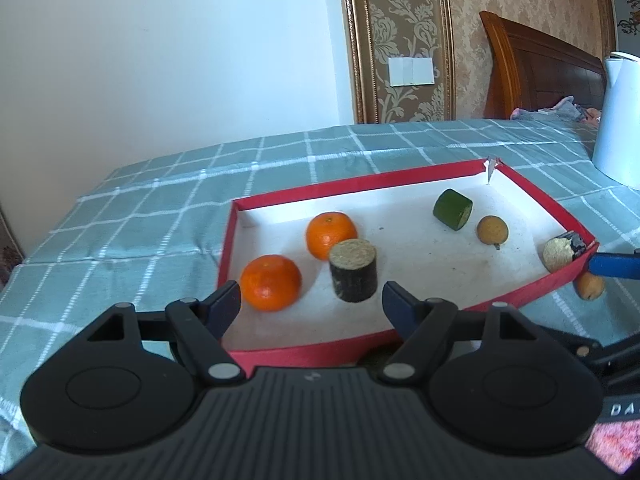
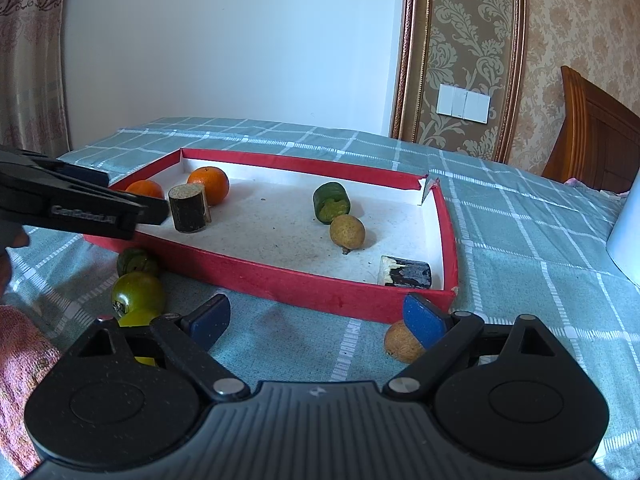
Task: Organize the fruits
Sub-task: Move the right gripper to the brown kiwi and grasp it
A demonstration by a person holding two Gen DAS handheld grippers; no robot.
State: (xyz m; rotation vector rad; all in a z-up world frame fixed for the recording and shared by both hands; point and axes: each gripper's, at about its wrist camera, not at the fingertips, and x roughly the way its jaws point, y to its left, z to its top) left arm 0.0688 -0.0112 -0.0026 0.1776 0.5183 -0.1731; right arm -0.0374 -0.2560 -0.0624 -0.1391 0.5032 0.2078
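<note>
1. Left tool [image 1: 312,300]: jaws stand open with nothing held. It sits over the near left corner of the red tray [image 1: 304,350]. Through the gap show the near orange [image 1: 271,282] and an upright dark cylinder piece [image 1: 353,270], neither touched by the pads.

2. Right tool [image 2: 318,322]: jaws spread wide, nothing gripped. It sits over the checked cloth [image 2: 520,240] just outside the tray's near wall. A small brown fruit [image 2: 400,342] lies on the cloth right against the right-side blue finger [image 2: 422,320]; whether they touch cannot be told.

3. Inside the tray, left end: two oranges, the far orange [image 1: 330,234] just behind the cylinder piece.

4. Inside the tray, right half: a green cut piece [image 1: 453,209] lying on its side toward the far wall, a small tan round fruit [image 1: 492,230] just beside it, and a dark short log piece [image 2: 405,272] lying in the near right corner against the wall.

5. Outside the tray, by its near left wall in the right wrist view: a green round fruit [image 2: 138,292], a darker green fruit [image 2: 136,261] behind it close to the wall, and a yellow-green item [image 2: 138,322] partly hidden by the right tool.

6. Beyond the tray's right end: a white container [image 1: 618,120] stands on the cloth.
</note>
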